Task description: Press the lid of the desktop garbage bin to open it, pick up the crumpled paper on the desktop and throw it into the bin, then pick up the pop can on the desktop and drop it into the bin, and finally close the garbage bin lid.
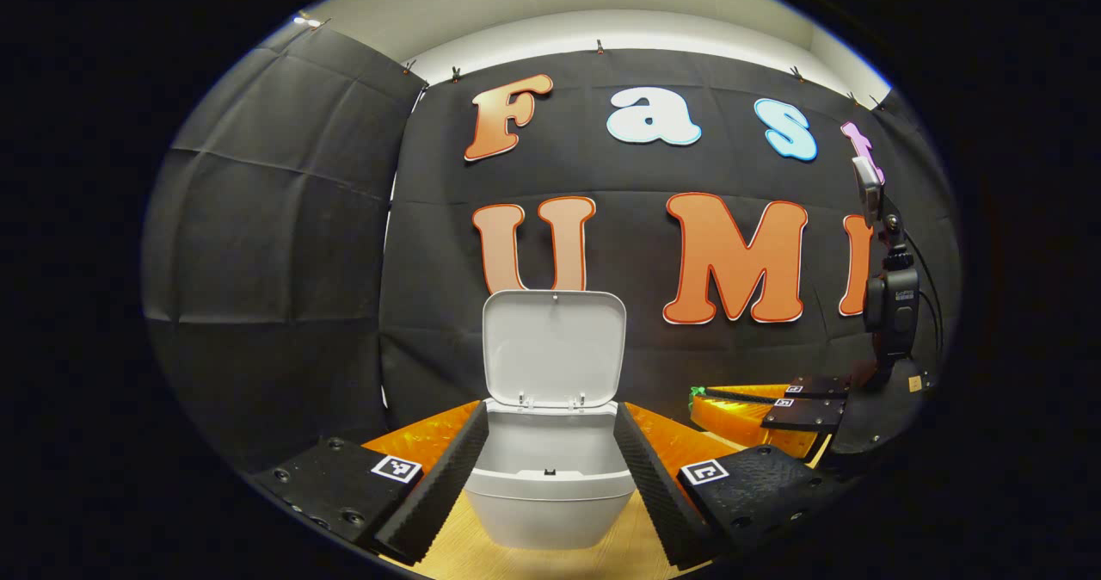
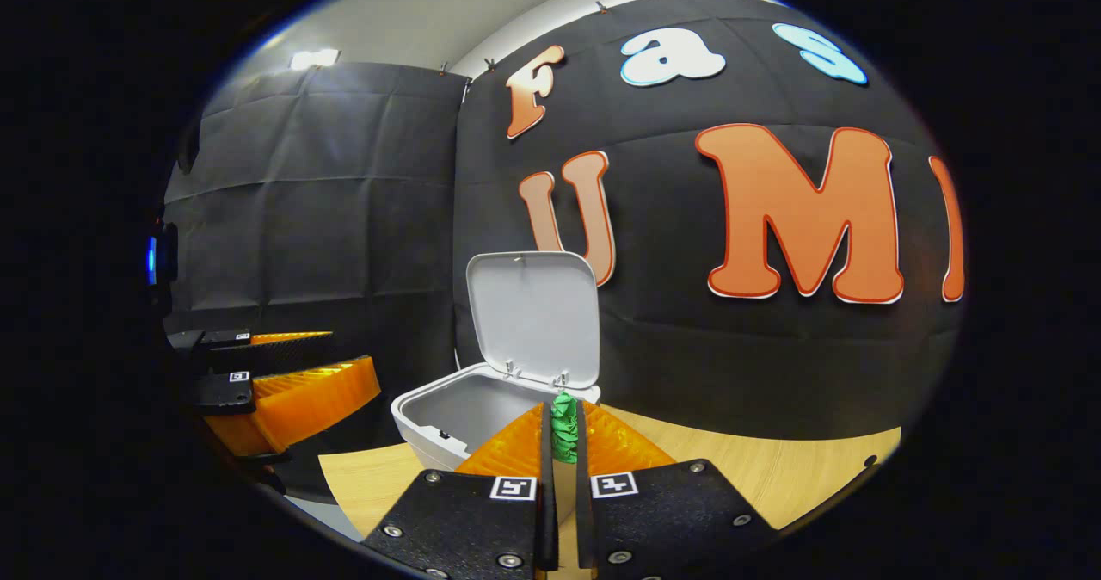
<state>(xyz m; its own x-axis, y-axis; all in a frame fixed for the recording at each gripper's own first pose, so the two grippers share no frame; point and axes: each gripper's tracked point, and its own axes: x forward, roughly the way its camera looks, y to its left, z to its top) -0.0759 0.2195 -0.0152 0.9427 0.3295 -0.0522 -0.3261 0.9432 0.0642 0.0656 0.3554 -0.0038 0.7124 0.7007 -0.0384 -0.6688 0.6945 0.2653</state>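
The crumpled paper [image 2: 564, 425] (green, pinched between the near-closed fingers of the right gripper [image 2: 563, 442]) sits at about 4 o'clock of the bin [image 2: 430, 429], whose lid [image 2: 533, 313] stands upright. The left gripper [image 1: 550, 468], fingers wide, faces the bin at 12 o'clock.

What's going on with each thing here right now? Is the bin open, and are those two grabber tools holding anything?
Garbage bin: open, standing on the wooden desktop.
Bin lid: flipped up, upright on its rear hinge.
Left gripper: fingers wide open either side of the bin, holding nothing.
Right gripper: fingers shut on the green crumpled paper, near the bin's rim.
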